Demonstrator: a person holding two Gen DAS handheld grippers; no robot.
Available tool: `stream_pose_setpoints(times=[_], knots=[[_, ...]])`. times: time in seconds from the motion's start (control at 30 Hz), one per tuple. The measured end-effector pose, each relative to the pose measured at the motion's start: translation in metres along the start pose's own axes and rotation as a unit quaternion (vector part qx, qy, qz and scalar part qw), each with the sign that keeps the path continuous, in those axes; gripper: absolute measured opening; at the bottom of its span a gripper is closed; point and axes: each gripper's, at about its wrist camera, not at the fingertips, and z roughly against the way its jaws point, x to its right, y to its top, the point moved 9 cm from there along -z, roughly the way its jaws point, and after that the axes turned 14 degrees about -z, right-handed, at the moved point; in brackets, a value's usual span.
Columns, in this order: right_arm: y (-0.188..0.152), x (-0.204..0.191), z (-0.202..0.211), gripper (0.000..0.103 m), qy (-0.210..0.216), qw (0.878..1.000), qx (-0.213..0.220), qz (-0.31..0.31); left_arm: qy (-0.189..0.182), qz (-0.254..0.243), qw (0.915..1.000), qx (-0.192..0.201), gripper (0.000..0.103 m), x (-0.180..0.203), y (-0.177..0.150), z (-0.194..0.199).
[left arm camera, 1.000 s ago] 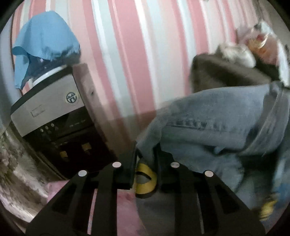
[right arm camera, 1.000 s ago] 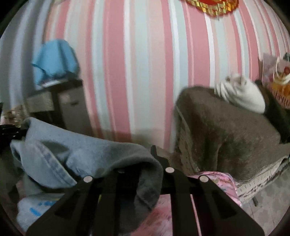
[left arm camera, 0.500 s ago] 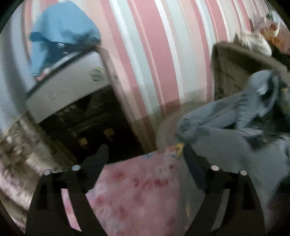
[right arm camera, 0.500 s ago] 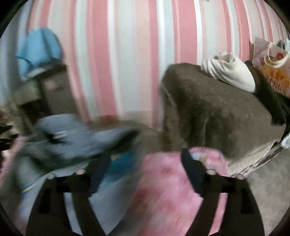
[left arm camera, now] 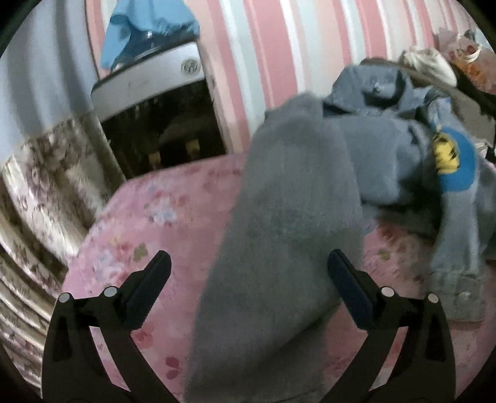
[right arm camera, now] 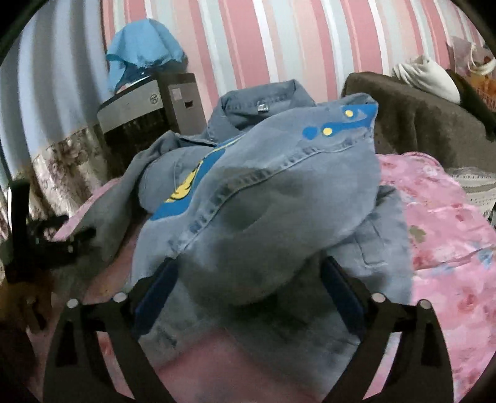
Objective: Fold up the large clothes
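A blue denim jacket (right arm camera: 263,192) with a blue and yellow print lies crumpled on a pink floral sheet (right arm camera: 449,235). In the left wrist view the jacket (left arm camera: 387,155) is heaped at the right and one grey-blue sleeve (left arm camera: 279,232) runs down between the fingers. My left gripper (left arm camera: 248,276) is open over that sleeve, holding nothing. My right gripper (right arm camera: 248,285) is open, its fingers on either side of a raised fold of the jacket. The left gripper also shows at the left edge of the right wrist view (right arm camera: 59,235).
A grey appliance (left arm camera: 148,77) with a light blue cloth (left arm camera: 148,18) on top stands against the pink striped wall. A brown blanket-covered seat (right arm camera: 418,117) with a white bundle (right arm camera: 424,77) is at the right. A floral curtain (left arm camera: 40,186) hangs at the left.
Both grippers have opened and let go of the jacket, which dropped onto the pink sheet. Both have pulled back and now look down at the heap.
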Motion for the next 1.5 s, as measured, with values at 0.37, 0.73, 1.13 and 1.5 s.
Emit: stream_pose_setpoints(times=[0.37, 0.73, 1.13, 1.5], knots=[[0.082, 0.091, 0.063, 0.011, -0.05, 0.995, 0.085, 0.006, 0.014, -0.003, 0.9989, -0.044, 0.002, -0.059, 0.001, -0.044], [0.146, 0.263, 0.032, 0.015, -0.167, 0.985, 0.046, -0.008, 0.054, 0.025, 0.9963, -0.062, 0.033, -0.118, 0.027, -0.089], [0.103, 0.21, 0.108, 0.101, -0.137, 0.986, 0.089, -0.017, -0.007, -0.031, 0.9984, 0.046, 0.1, -0.026, 0.051, 0.002], [-0.001, 0.102, 0.011, 0.101, -0.059, 0.996, -0.061, 0.005, -0.058, -0.05, 0.9969, 0.019, 0.1, 0.059, 0.096, -0.059]])
